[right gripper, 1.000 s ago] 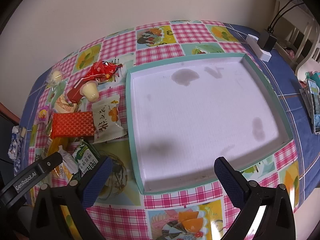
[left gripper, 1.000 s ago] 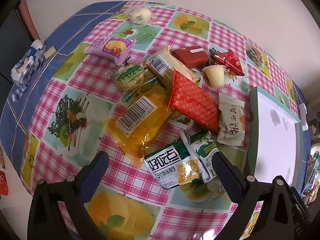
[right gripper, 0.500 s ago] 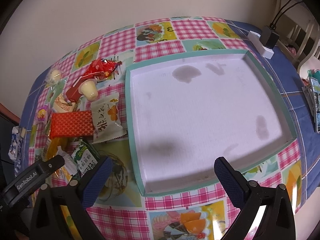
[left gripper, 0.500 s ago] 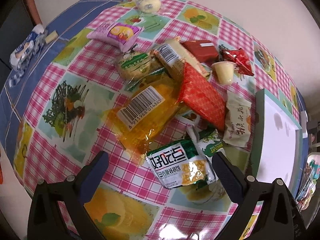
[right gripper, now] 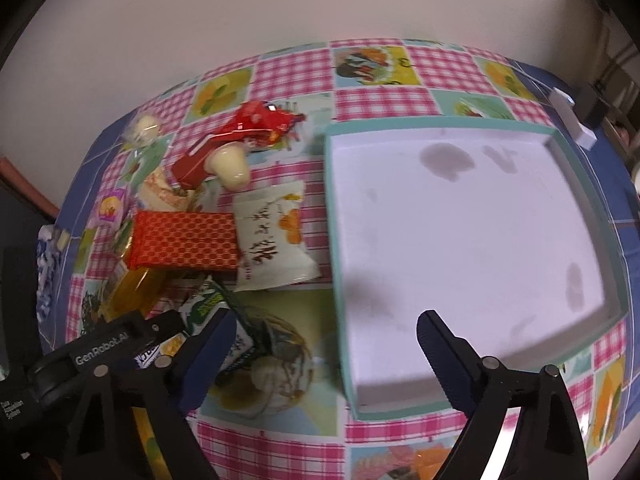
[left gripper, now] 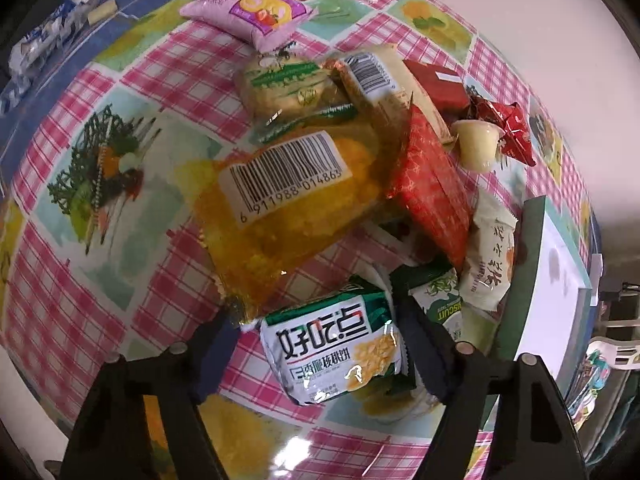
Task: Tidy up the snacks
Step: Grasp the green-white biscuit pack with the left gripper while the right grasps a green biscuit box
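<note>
One barcode 6911988014863 [left gripper: 286, 176], BISCUIT pack [left gripper: 442, 304], GenRobot.AI gripper [right gripper: 102, 346]

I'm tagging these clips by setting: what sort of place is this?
Most likely a home dining or kitchen table. A checked tablecloth with food pictures covers it, packaged snacks lie in a heap, and a power strip sits by the plain wall.

My snack packets [left gripper: 334, 354] are glossy plastic film. The bench cloth [left gripper: 80, 208] looks smooth and shiny. The tray [right gripper: 460, 240] is matt, like stained paperboard. My tongs' fingers [right gripper: 444, 344] are matt black plastic.
</note>
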{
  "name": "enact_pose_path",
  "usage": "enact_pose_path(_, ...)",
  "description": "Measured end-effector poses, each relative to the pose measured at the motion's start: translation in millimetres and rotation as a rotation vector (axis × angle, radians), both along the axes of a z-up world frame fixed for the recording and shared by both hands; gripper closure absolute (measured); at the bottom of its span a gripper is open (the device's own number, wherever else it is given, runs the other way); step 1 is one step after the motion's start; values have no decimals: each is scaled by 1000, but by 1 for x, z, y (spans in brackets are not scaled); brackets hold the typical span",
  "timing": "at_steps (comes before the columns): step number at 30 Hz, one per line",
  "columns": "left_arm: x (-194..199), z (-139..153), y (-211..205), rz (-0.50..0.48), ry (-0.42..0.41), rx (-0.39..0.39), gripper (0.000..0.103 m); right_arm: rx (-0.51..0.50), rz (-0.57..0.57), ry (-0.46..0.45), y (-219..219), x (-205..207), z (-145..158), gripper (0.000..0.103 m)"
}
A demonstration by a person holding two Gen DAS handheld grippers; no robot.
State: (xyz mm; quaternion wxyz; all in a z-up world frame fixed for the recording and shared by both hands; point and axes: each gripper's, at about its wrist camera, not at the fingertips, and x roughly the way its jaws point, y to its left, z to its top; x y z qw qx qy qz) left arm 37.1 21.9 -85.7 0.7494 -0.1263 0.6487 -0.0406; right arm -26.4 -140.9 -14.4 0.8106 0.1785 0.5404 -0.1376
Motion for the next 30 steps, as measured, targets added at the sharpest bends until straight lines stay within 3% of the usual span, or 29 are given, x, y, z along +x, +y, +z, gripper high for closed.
enact_pose_path(14,15,2,61,174,-10,7,27,-42,199,18,57,27,-13,20)
enact_pose_path(19,21,6,76,181,-7,-4,27,-62,254,56,77,35,-27,28)
enact_pose_path(24,28,6,78,186,11,-24,27,-80,275,101,85,37,-42,45)
enact_pose_path(30,25,6,62,103,21,29,27,-103,271,122,89,33,-49,56)
